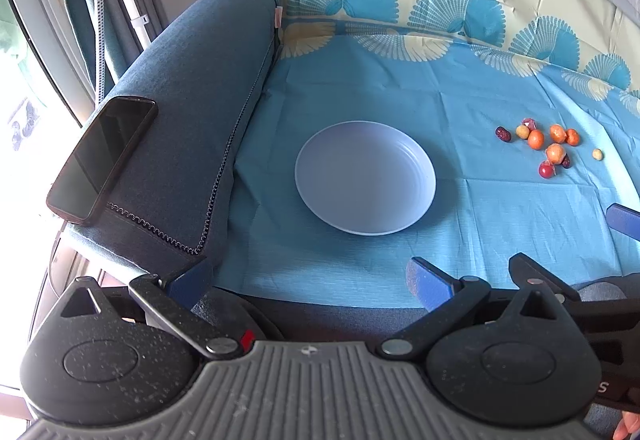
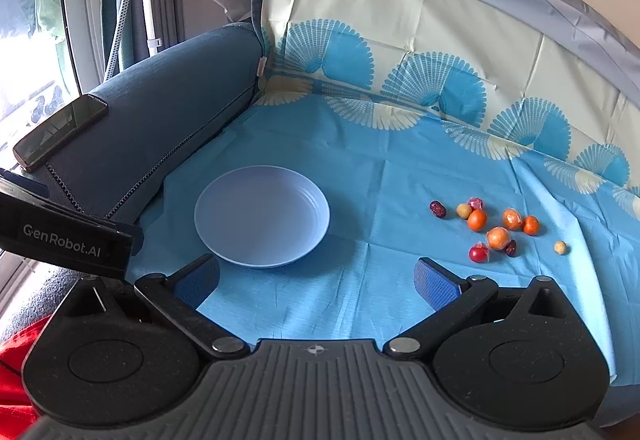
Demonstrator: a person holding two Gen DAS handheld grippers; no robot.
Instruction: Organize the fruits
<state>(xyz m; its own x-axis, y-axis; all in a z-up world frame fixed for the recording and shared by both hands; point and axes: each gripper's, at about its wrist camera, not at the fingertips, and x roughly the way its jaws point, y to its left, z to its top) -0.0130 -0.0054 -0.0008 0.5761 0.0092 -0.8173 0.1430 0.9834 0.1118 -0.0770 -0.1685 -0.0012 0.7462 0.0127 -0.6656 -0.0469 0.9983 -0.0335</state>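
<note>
A pale blue empty plate (image 1: 365, 177) lies on the blue cloth; it also shows in the right wrist view (image 2: 262, 215). A cluster of several small fruits (image 1: 550, 145) lies to its right: orange, red, dark red and yellowish ones, also in the right wrist view (image 2: 498, 230). My left gripper (image 1: 308, 280) is open and empty, near the cloth's front edge, short of the plate. My right gripper (image 2: 316, 280) is open and empty, in front of the plate and the fruits. One right fingertip (image 1: 624, 220) shows at the left view's right edge.
A dark phone (image 1: 102, 157) lies on the blue sofa armrest (image 1: 188, 111) left of the plate. The patterned cloth (image 2: 400, 167) covers the seat and rises up the backrest. A window and curtain stand at far left.
</note>
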